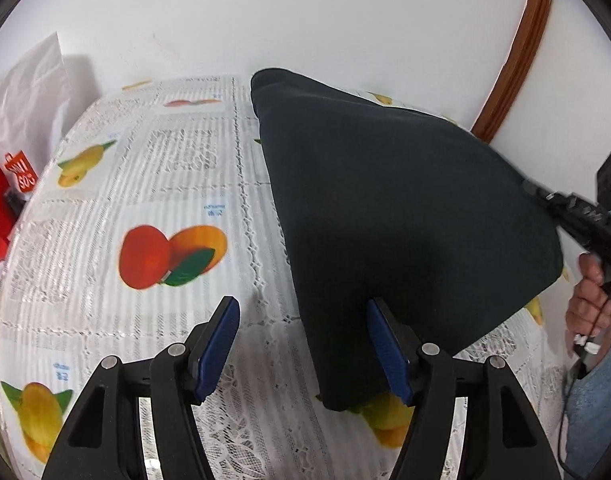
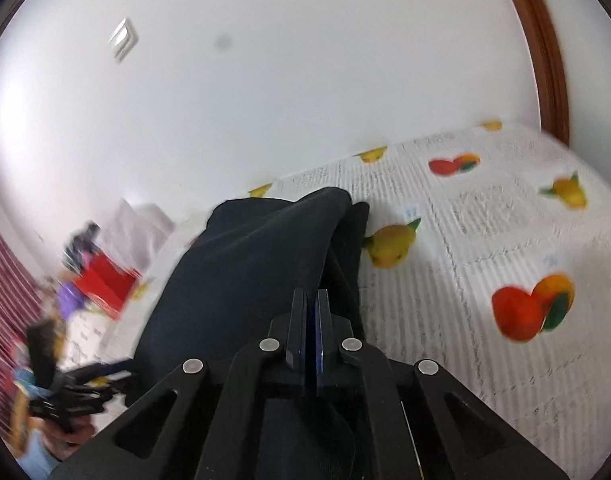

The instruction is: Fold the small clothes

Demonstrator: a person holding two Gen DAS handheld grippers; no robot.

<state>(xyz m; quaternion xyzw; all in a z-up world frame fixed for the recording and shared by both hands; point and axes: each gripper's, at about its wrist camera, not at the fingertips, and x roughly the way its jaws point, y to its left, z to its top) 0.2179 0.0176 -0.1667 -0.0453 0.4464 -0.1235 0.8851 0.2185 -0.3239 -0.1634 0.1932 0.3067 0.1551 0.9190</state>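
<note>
A dark navy garment (image 1: pixel 385 208) lies folded into a wedge on the fruit-print tablecloth (image 1: pixel 145 168), its right edge lifted. My left gripper (image 1: pixel 301 316) is open; its right pad (image 1: pixel 385 344) touches the cloth's near edge, its left pad (image 1: pixel 219 336) is over bare tablecloth. My right gripper (image 2: pixel 311 304) is shut on the garment (image 2: pixel 241 272) and holds it up off the table. The right gripper also shows at the right edge of the left wrist view (image 1: pixel 577 212), pinching the cloth's edge. The left gripper appears blurred in the right wrist view (image 2: pixel 81 384).
A white wall stands behind the table. A red and white bag (image 1: pixel 17 152) sits at the table's far left corner. A brown wooden frame (image 1: pixel 521 48) runs up at the right. The tablecloth (image 2: pixel 485 240) spreads right of the garment.
</note>
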